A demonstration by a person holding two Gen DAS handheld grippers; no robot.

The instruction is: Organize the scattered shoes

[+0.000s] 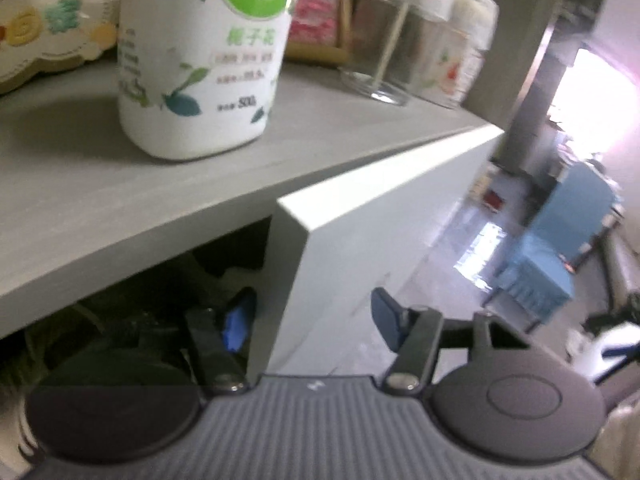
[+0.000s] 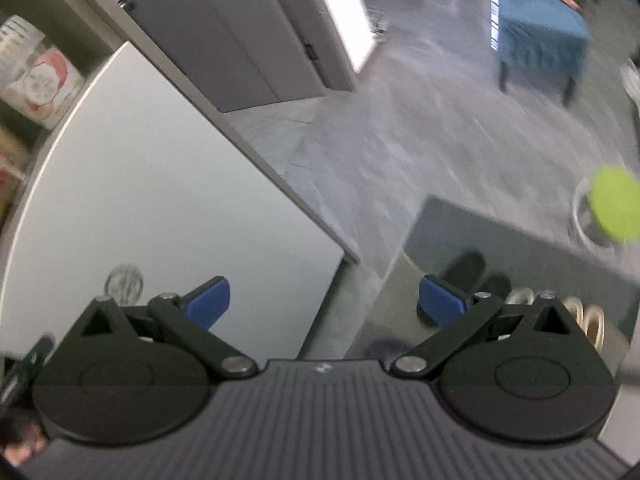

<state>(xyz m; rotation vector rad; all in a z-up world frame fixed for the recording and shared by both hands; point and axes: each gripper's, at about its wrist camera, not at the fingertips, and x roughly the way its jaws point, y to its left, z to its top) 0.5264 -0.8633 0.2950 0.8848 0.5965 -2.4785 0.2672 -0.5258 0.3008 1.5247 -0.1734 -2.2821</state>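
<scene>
- Nearest the left wrist lens, the left gripper [image 1: 308,320] straddles the free edge of a white cabinet door [image 1: 384,216]: 1 blue pad sits in the dark cavity on the door's inner side, the other out over the floor on its outer side. The jaws stand apart, and neither pad clearly presses on the panel.
- Above that door runs a grey shelf [image 1: 80,200]; a white bottle with a green label [image 1: 200,60] stands upright on it, with a clear jar [image 1: 400,44] further along and colourful packaging [image 1: 48,28] at the far left.
- Under the shelf the compartment is dark; shapes lie inside, too dim to identify.
- In the right wrist view, the right gripper [image 2: 324,304] has its 2 blue pads spread wide, with nothing between them.
- Its left pad hangs in front of the white door [image 2: 160,208]; its right pad is over a dark grey mat [image 2: 540,256] on the tiled floor.
- On that mat lie the black shoes [image 2: 476,272], a pair side by side, just past the right pad; pale sandals [image 2: 580,316] rest next to them.
- A blue chair [image 2: 536,36] stands well back across the floor, and a blurred lime-green round object [image 2: 614,206] shows at the right edge.
</scene>
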